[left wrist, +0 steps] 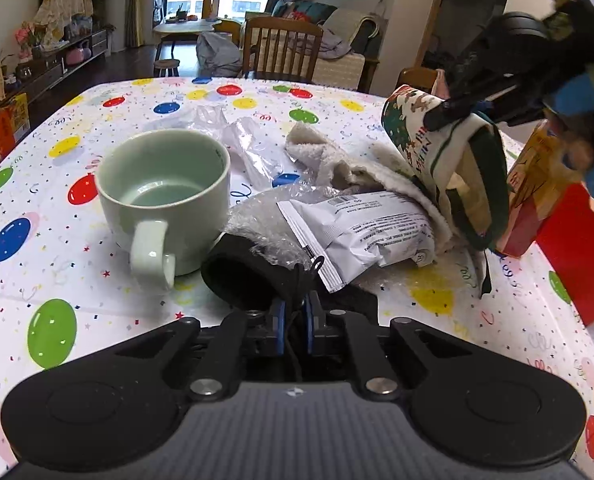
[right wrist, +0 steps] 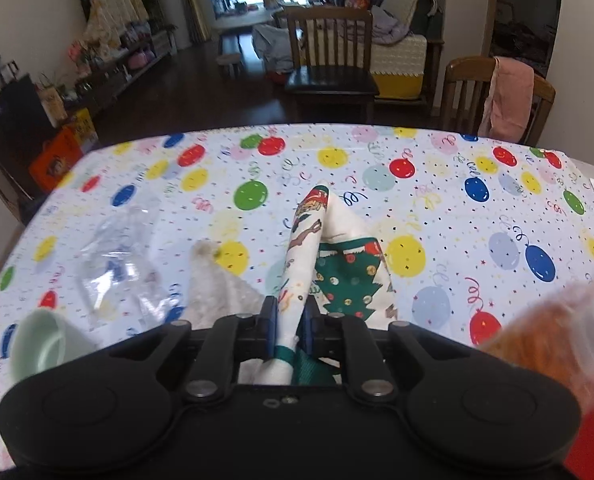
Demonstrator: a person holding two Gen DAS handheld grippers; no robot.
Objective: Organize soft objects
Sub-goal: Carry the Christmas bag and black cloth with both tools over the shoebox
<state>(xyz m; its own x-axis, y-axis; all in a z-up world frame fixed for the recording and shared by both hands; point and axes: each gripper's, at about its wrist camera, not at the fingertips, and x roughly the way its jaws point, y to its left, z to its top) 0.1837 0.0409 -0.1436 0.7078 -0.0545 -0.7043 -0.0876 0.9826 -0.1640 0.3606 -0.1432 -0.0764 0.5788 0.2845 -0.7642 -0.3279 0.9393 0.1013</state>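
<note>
The left wrist view alone shows the left gripper (left wrist: 295, 316) clamped on a black sock (left wrist: 253, 276) lying on the worktop (left wrist: 77, 240) beside an empty pale green mug (left wrist: 165, 200), with a white foil packet (left wrist: 361, 228) and fleecy cloth (left wrist: 329, 156) behind. In the right wrist view, the right gripper (right wrist: 289, 326) pinches a Christmas-print sock (right wrist: 309, 248), which sticks up between its jaws above the worktop; the mug shows only at the left edge.

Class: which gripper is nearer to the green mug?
Left. The left gripper grips black fabric right beside the green mug; the right gripper lifts the Christmas cloth farther away.
</note>
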